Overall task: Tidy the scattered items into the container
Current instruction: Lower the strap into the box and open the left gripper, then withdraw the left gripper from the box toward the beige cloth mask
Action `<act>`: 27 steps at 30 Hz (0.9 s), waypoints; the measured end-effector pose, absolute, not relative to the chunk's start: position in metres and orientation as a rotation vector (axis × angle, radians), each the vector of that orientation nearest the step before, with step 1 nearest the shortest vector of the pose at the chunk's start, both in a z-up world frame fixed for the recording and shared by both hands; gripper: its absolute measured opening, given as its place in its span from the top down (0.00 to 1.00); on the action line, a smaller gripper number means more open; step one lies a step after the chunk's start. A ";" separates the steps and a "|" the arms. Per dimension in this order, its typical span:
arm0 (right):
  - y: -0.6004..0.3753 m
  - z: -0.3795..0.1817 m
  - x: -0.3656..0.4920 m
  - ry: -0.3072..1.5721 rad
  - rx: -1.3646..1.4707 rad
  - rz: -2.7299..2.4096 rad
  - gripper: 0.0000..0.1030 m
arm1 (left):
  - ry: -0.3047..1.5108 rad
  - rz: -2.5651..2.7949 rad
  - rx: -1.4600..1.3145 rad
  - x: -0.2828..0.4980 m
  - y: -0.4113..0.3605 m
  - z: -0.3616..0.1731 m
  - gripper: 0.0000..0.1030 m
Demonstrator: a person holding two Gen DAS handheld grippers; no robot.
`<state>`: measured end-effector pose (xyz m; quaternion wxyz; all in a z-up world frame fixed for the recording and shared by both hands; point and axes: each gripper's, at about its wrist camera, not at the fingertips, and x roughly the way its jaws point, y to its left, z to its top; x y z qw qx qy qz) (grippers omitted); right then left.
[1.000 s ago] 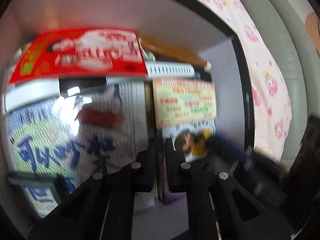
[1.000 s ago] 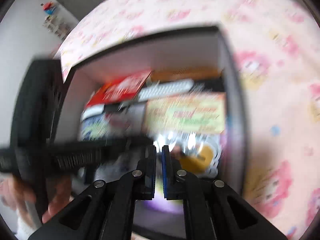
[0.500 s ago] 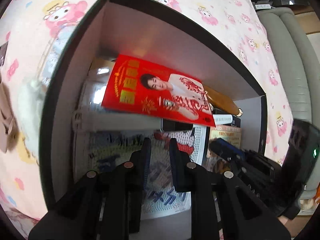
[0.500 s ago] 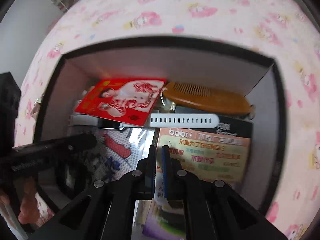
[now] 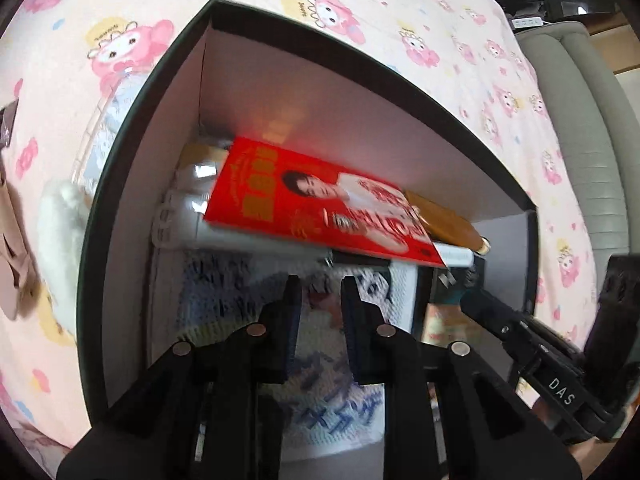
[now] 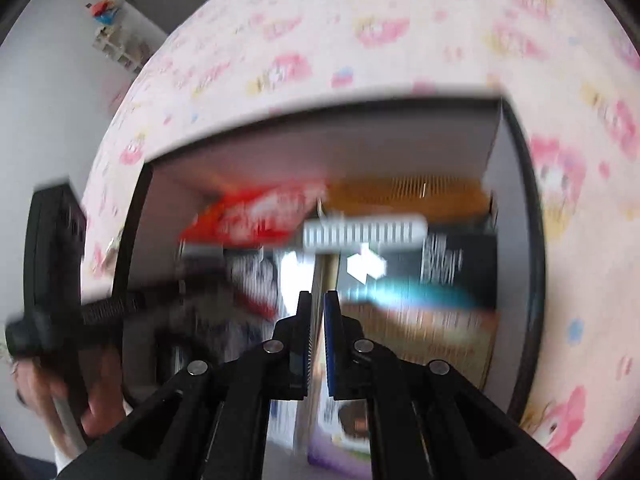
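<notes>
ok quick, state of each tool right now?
Left tool: open, nothing between its fingers, above the box.
Right tool: nearly closed, a thin gap, holding nothing.

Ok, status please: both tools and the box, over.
Left tool open, empty. Right tool nearly closed, empty. Both over box; red packet, comb inside. Nothing blocking.

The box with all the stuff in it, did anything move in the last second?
Both grippers pulled back from the box, so more of its dark rim and the pink sheet shows now. The left gripper opened its fingers wider; the right gripper stayed nearly closed and empty. The red booklet, the wooden comb and the white strap stayed where they were inside.
</notes>
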<state>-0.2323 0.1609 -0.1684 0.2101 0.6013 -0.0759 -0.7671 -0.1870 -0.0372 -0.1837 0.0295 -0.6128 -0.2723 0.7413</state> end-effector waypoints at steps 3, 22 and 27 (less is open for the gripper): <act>0.142 -0.178 -0.245 -0.101 1.752 -2.091 0.96 | -0.840 2.292 -1.873 -0.197 -0.035 -0.182 0.81; 0.172 -0.165 -0.223 -0.183 1.715 -2.170 0.95 | -0.713 2.210 -1.799 -0.179 0.001 -0.173 0.76; 0.175 -0.188 -0.223 -0.266 1.790 -2.095 0.95 | -0.764 2.160 -1.867 -0.168 0.001 -0.182 0.76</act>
